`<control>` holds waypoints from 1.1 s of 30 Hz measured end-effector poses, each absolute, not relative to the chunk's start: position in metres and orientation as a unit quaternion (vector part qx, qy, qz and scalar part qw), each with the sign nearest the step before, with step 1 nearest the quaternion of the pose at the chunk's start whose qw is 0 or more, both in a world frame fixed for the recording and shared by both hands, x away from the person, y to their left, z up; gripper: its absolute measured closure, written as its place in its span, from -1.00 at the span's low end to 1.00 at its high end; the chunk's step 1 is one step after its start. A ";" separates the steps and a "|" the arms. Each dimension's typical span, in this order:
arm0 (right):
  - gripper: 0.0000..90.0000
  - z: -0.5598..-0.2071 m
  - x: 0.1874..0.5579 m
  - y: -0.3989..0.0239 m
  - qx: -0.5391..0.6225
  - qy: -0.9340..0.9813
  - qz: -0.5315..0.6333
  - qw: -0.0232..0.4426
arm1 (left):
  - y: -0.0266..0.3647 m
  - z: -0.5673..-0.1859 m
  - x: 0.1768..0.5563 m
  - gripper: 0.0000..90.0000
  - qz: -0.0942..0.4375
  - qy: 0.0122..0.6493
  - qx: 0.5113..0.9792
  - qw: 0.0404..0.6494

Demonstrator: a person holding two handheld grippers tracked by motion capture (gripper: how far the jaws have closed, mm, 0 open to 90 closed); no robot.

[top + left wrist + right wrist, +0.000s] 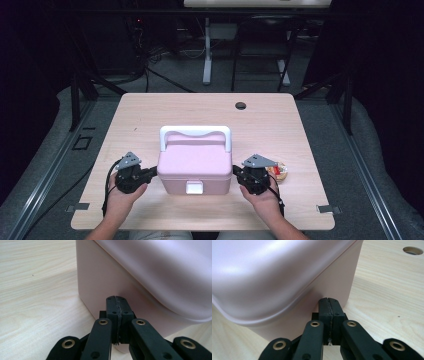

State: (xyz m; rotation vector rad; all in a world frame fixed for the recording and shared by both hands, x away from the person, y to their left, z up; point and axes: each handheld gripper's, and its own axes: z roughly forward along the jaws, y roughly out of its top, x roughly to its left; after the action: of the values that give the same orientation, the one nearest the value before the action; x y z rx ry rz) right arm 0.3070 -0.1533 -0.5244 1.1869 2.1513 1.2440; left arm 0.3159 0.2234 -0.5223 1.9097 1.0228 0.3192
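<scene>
On table (150, 107), near the front edge at centre, sits pink lidded box (195, 167), white handle (195, 132) up, white latch (194, 188) facing the person. Left gripper (150, 173) is at its left wall, jaws fully closed, nothing between, tips against the wall (116, 298). Right gripper (238, 172), same at right wall (328, 299), pads pressed together, empty. Small food item (278, 171) sits behind right gripper.

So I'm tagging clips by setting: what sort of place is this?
Probably a lab or recording workspace, not a home: a bare wooden table with a cable hole, black curtains around it, and loose cables on the carpet behind.
</scene>
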 end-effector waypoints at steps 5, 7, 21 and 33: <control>1.00 -0.524 0.301 -0.156 0.421 0.769 0.443 0.186 | 0.225 -0.522 0.307 0.99 0.120 0.409 0.780 0.458; 1.00 -0.523 0.297 -0.156 0.418 0.772 0.442 0.184 | 0.225 -0.522 0.303 1.00 0.118 0.404 0.782 0.459; 0.94 -0.521 0.276 -0.166 0.407 0.784 0.436 0.169 | 0.224 -0.519 0.291 0.96 0.097 0.389 0.797 0.451; 0.60 -0.502 0.284 -0.176 0.392 0.810 0.416 0.134 | 0.233 -0.503 0.298 0.60 0.082 0.386 0.816 0.423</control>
State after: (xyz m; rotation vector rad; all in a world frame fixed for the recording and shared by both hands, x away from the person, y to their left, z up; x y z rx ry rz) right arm 0.2844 -0.1758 -0.5020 1.1351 2.3469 1.2065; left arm 0.2984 0.2326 -0.5025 2.0416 0.9661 0.2051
